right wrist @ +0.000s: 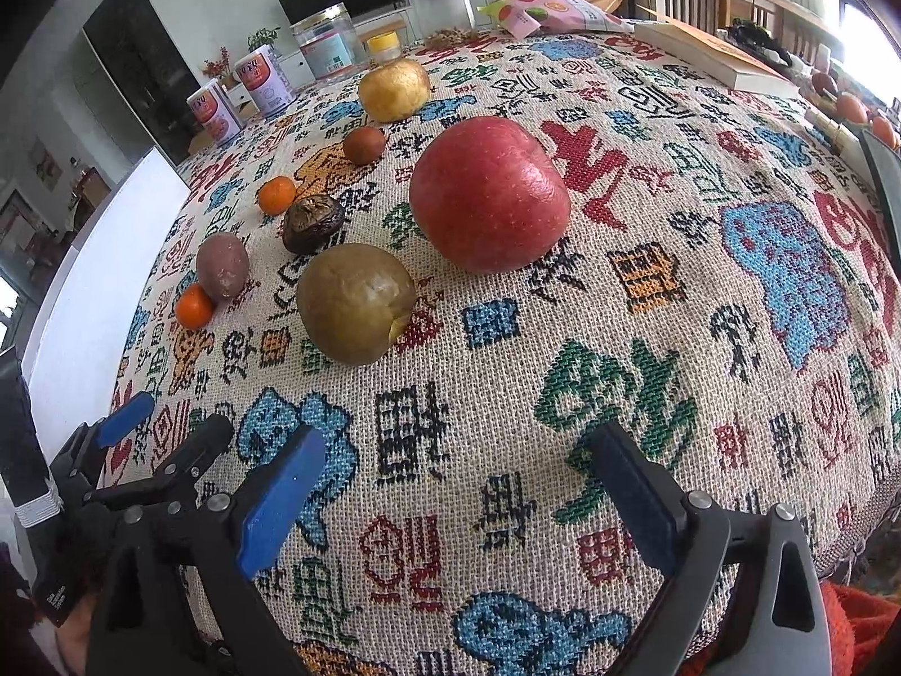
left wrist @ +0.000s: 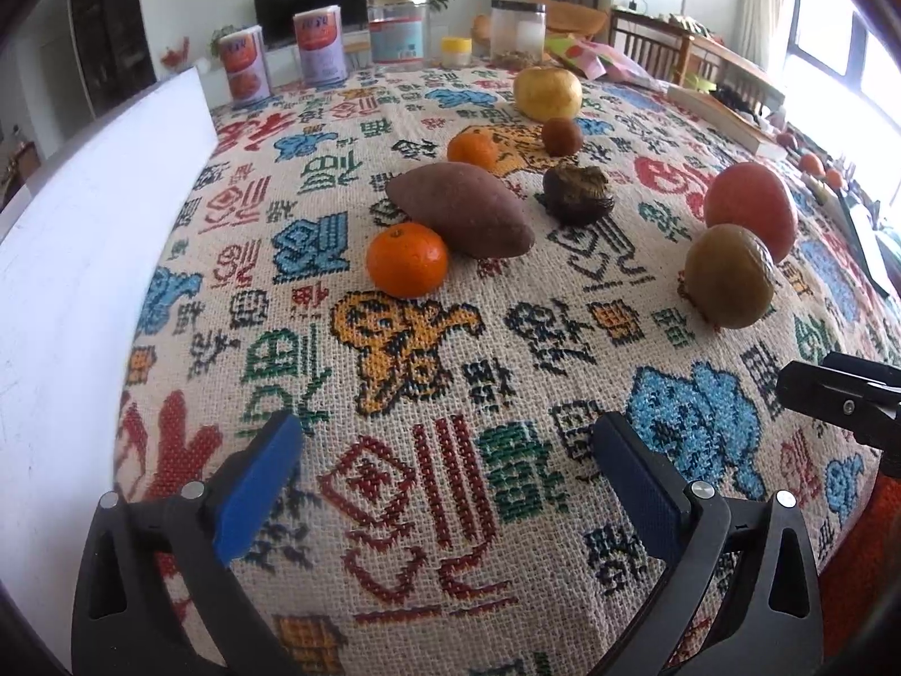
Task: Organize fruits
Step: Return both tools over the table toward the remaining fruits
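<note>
Fruit lies scattered on a bench covered by a woven cloth (left wrist: 450, 349) patterned with coloured characters and animals. Both tongs hang low over the near edge, tilted down at the cloth, with nothing between their blue pads.

The left tongs (left wrist: 445, 479) are spread wide and grasp nothing. Ahead of them, in the left wrist view, sits an orange (left wrist: 406, 260) touching the near end of a sweet potato (left wrist: 459, 208), which lies slantwise. Beyond it is a smaller orange (left wrist: 473, 149). To the right of the sweet potato sits a dark, wrinkled fruit (left wrist: 577, 194), and behind that a small brown fruit (left wrist: 562, 136). Farthest back is a yellow apple (left wrist: 547, 93). Off to the right a brownish-green fruit (left wrist: 729, 277) sits just in front of a red apple (left wrist: 752, 208). A white board (left wrist: 84, 214) runs along the left edge of the bench.

The right tongs (right wrist: 456, 484) are also released and empty. In the right wrist view the red apple is the nearest large fruit, straight ahead, with the brownish-green fruit just beside it to the left. The other fruits trail away to the far left. A finger of the left tongs shows at the lower left.

Along the far edge stand two tins (left wrist: 245, 65), clear jars (left wrist: 397, 31) and a small yellow-lidded jar (left wrist: 456, 50). A book (right wrist: 715, 56) lies at the far right.
</note>
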A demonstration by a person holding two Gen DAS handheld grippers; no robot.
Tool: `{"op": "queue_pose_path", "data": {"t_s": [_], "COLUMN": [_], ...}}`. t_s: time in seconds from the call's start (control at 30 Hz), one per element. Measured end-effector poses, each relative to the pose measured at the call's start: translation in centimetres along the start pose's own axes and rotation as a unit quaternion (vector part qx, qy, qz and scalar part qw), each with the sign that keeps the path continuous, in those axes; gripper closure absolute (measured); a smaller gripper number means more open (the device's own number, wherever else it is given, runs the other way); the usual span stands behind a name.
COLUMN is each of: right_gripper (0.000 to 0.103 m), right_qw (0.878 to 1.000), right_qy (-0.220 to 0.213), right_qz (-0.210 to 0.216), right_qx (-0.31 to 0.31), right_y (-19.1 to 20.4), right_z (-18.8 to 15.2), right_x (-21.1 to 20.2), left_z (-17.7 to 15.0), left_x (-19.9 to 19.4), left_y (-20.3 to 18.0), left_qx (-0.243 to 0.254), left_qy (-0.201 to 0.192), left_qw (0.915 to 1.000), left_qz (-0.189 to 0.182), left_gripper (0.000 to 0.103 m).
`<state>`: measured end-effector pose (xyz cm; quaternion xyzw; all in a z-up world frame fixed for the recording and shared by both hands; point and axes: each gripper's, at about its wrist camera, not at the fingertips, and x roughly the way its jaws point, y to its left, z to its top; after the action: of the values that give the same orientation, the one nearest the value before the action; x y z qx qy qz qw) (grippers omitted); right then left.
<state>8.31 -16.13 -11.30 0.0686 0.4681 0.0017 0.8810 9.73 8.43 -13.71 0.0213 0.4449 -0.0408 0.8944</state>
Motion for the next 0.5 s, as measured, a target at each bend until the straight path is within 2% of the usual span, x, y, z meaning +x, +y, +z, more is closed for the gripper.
{"op": "queue_pose_path", "data": {"t_s": [0.17,0.33,0.5], "right_gripper": [0.000,0.000,0.000], "right_qw": [1.000,1.000,0.998], "right_qy": [0.007,0.004,-0.005], "right_qz": [0.002,0.007,0.047], "right_qx": [-0.008,0.000,0.029], "right_y": [0.5,0.4,-1.0], "right_z": [0.1,0.2,0.1], "right_x": [0.2,0.2,-0.3], "left_z": [0.0,0.0,0.0], "left_x": [0.0,0.0,0.0], "left_y": [0.0,0.0,0.0], "left_qx": [0.000,0.000,0.000], "left_qy": [0.000,0.000,-0.001], "left_qw": [1.0000,1.0000,1.0000], "left_qz": [0.000,0.000,0.000], "left_gripper": [0.001,0.001,0.001]}}
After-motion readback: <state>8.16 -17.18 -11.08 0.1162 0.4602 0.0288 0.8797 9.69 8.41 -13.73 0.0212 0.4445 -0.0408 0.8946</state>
